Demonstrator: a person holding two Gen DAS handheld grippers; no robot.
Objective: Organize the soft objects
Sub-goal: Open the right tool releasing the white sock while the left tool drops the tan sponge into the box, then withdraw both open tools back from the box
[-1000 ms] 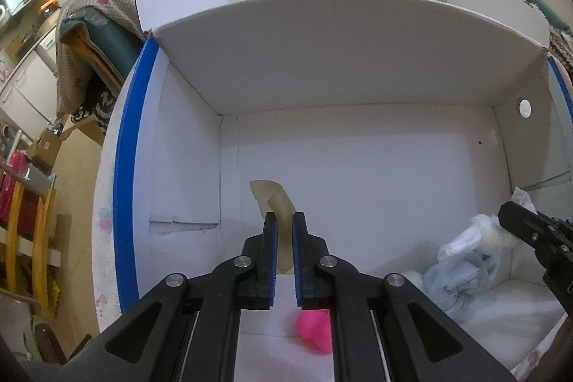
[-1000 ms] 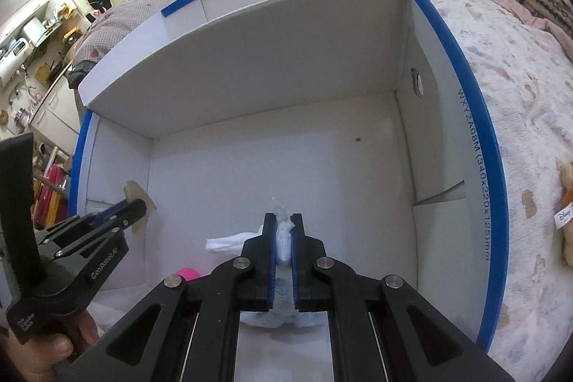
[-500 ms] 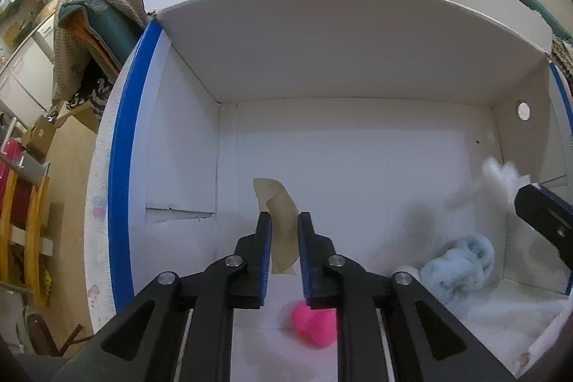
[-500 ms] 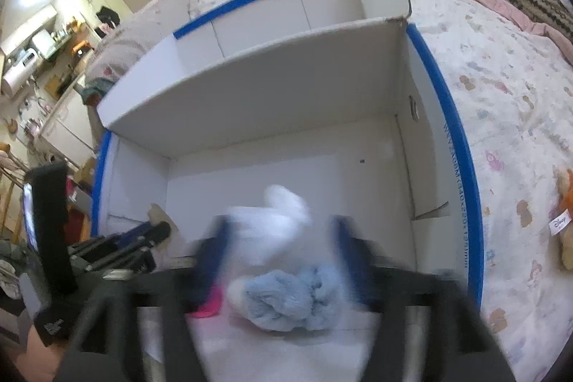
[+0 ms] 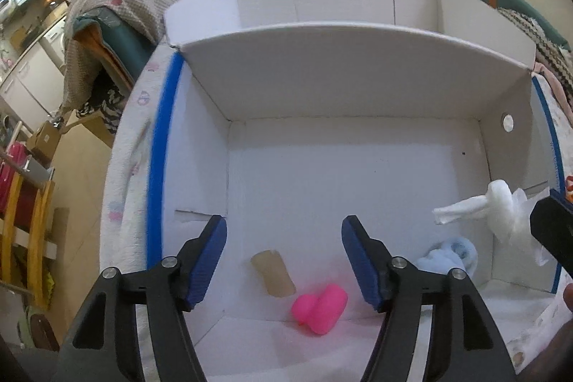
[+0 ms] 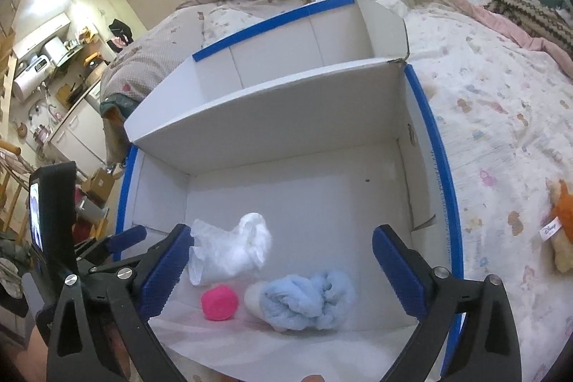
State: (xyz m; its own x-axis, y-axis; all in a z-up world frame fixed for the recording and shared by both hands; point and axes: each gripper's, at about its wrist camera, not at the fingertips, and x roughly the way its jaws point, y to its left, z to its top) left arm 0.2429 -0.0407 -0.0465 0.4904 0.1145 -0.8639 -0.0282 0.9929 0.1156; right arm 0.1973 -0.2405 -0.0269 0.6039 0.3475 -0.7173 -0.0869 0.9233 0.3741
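You let go: both tools, the left tool (image 5: 283,256) and the right tool (image 6: 281,260), were spreading, empty, above the white cardboard box (image 6: 435,145), so the flat tan piece (image 5: 274,274) and the crumpled white cloth (image 6: 232,247) counted as stowed inside it.

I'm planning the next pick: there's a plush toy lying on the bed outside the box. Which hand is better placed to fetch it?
Right. The plush toy lies beyond the box's right wall, on the right gripper's side, and its jaws are opening and empty.
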